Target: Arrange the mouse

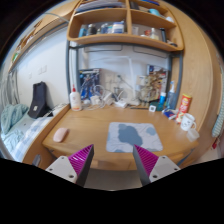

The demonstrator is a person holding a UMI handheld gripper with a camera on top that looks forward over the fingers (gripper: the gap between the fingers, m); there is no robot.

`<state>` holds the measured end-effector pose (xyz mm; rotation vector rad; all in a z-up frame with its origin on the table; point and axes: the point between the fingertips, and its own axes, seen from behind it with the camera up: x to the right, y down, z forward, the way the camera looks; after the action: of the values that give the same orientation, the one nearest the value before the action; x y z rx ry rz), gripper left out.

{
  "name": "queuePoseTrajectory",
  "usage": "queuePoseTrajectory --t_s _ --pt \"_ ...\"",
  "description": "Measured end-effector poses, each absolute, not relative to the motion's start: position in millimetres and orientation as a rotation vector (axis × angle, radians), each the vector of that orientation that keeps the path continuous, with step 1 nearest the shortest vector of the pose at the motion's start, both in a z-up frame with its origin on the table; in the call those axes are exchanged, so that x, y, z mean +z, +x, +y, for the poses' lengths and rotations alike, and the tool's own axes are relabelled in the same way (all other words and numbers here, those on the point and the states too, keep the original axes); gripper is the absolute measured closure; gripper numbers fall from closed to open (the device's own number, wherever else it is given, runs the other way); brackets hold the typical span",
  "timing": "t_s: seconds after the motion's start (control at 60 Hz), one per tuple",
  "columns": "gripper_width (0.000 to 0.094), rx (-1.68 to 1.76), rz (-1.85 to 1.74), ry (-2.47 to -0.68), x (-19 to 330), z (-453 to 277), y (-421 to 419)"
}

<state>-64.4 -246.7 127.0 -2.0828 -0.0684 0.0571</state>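
two fingers of my claw [109, 165] stand wide apart with their pink pads [80, 158] facing each other, and nothing is held between them. i am hanging back from a wooden desk [95, 128], looking along my fingers at its top from a little above.

the mouse [61, 134] is the small pale pinkish thing lying on the desk, ahead of me and off to the left of my left finger, well apart from my tips. nearly straight ahead, beyond the gap between my fingers and leaning to the right, lies a grey mouse mat [128, 136] flat on the wood, with nothing on it. the mouse and the mat are apart, with bare wood between them.

further beyond, along the back of the desk, stand a white bottle [75, 99] and a crowd of small items i cannot tell apart, and a shelf unit [124, 22] rises above them. a dark bag [38, 100] sits off to the far left, past the end of the desk.

i judge this to be the opening step: the approach, with no grasp made. the next move, as i see it, calls for swinging left and forward and dropping low so the mouse sits between my pads, then closing on its sides. after that, likely a carry to the right onto the mat. the mouse looks smooth and rounded, so a square, centred grip should matter.
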Motion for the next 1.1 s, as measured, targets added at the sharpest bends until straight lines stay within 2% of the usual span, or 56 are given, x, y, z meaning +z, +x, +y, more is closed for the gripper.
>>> queuePoseTrajectory --t_s 0.2,0.333,0.7,0.833,0.933,1.0,1.017,1.1 --pt "0.0148 0.144 -0.210 -2.157 69.1 -252.3 -194.0" --pt "0.0149 0.190 -0.259 -2.191 45.5 -236.9 -259.8" --pt "0.0148 0.146 -0.296 -2.265 -5.2 -150.8 -352.1" --pt "0.0171 0.159 -0.248 -2.275 -7.2 -123.7 -367.2" --pt "0.0280 0.142 -0.221 -2.287 -7.1 -108.5 -370.5" --pt "0.0406 0.129 -0.200 -2.300 -7.8 -99.9 -369.6" --pt "0.0476 0.127 -0.197 -2.301 -7.7 -98.4 -369.1" --pt "0.0505 0.122 -0.199 -2.311 -8.0 -95.7 -369.1"
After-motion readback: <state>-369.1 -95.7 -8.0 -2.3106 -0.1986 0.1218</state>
